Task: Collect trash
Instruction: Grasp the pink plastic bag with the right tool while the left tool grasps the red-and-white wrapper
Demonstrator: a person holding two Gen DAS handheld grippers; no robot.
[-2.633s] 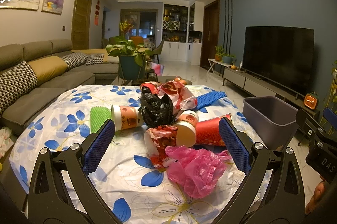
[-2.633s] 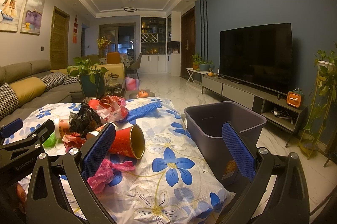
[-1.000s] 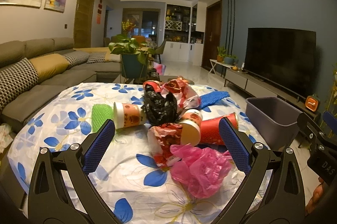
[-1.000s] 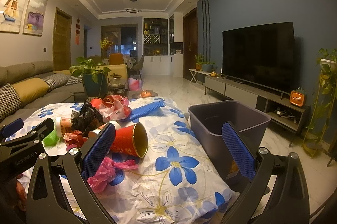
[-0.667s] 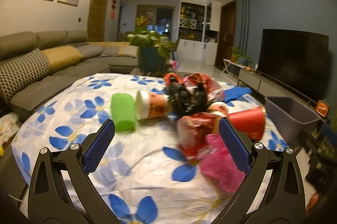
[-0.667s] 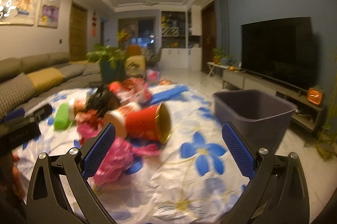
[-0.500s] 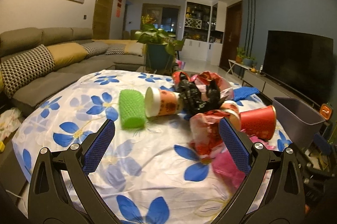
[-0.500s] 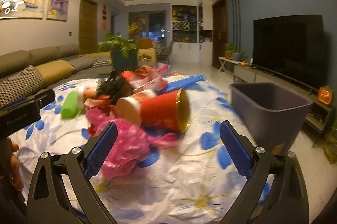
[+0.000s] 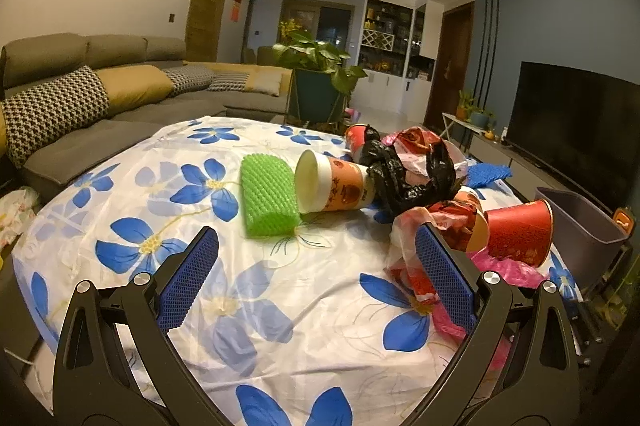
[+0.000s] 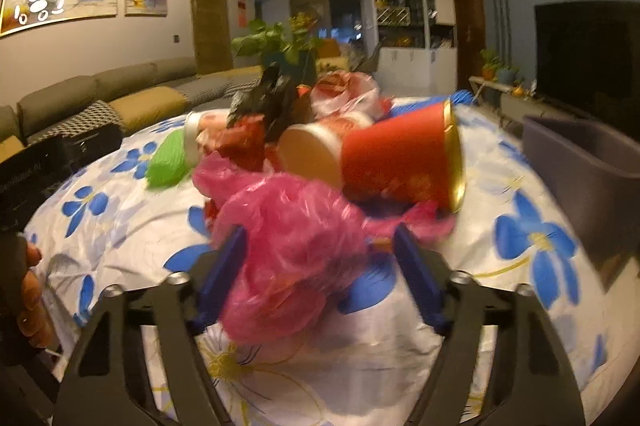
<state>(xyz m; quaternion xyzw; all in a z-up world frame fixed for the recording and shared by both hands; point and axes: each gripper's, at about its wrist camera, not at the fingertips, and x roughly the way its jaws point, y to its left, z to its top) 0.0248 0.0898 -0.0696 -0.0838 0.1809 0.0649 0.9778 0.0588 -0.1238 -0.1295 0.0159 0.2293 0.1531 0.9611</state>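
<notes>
Collecting not begun: cups (image 9: 336, 185), bags (image 10: 288, 246) all lie on bench (image 9: 120, 193); bin (image 10: 580, 161) apparently unfilled. Right tongs (image 10: 320, 266) spread around pink bag; left tongs (image 9: 316, 282) spread, unloaded.

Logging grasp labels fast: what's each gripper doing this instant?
Left gripper: open, holding nothing, above the tablecloth.
Right gripper: open, its jaws on either side of the pink plastic bag, not yet clamped.
</notes>
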